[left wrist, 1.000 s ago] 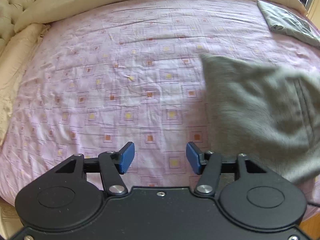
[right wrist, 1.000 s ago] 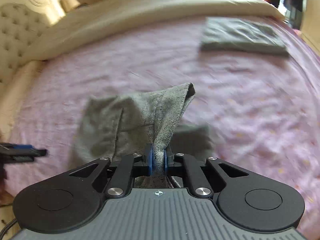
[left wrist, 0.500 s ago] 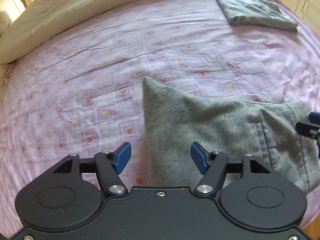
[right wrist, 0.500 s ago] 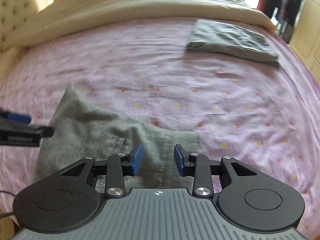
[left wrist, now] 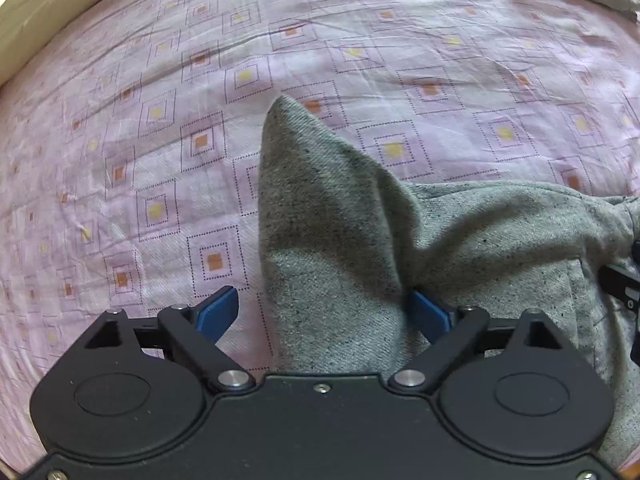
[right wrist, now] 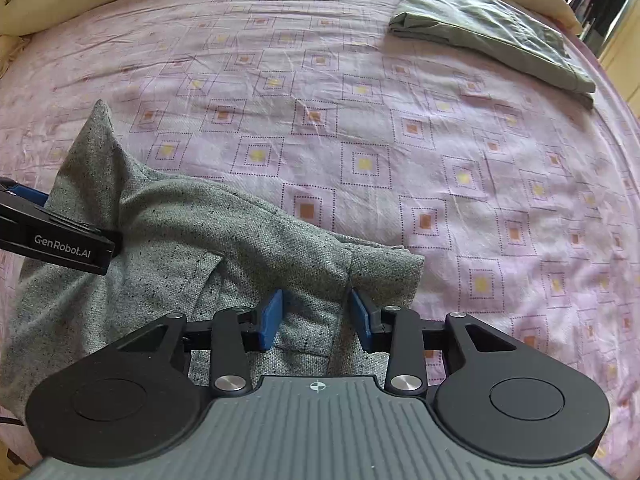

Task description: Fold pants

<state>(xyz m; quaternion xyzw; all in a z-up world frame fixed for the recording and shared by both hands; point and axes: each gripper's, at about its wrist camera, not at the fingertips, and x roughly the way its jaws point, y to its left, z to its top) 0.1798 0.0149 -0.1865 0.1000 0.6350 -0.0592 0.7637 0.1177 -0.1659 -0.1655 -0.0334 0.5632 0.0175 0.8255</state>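
Grey pants (right wrist: 192, 240) lie bunched on the bed (right wrist: 400, 160); left gripper (left wrist: 324, 312) and right gripper (right wrist: 316, 316) straddle them, fingers just spread, released.

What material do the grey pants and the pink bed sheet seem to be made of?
The grey pants look like a thick, soft woven or knitted fabric, matt, with dark flecks and a coarse grain; perhaps a cotton blend, but I cannot tell. The pink bed sheet looks like thin, smooth printed cotton or a similar cloth: it shows fine creases and a flat pattern of dotted squares.
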